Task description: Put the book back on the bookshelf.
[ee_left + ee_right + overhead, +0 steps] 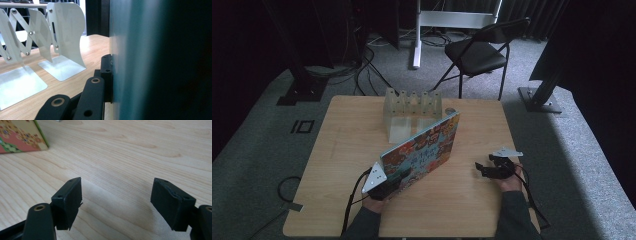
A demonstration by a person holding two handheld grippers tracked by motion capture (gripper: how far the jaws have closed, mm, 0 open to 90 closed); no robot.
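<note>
1. Brightly printed, the book (424, 147) has a busy cover of orange, red and blue cartoon-like patterns; it stands tilted on the wooden table (342, 150), near the middle, its lower end toward the person and its upper corner close to the rack.
2. In the left gripper view its plain side (140, 62) reads as a flat teal surface running up the frame.
3. Bare wood lies open to the right of the book, and the table's near edge runs just behind both hands.
4. The left gripper (384, 184) is clamped on the book's lower near corner; in its own view one black pad (107, 75) presses flat against the teal side.
5. The right gripper (488, 167) rests well apart from the book, its jaws spread wide with nothing between them, over bare wood (117, 170).
6. Farther off, a white folding book rack (412, 112) stands at the table's far edge, just behind the book.
7. Beyond the table, a black chair (479, 50) stands on grey carpet.
</note>
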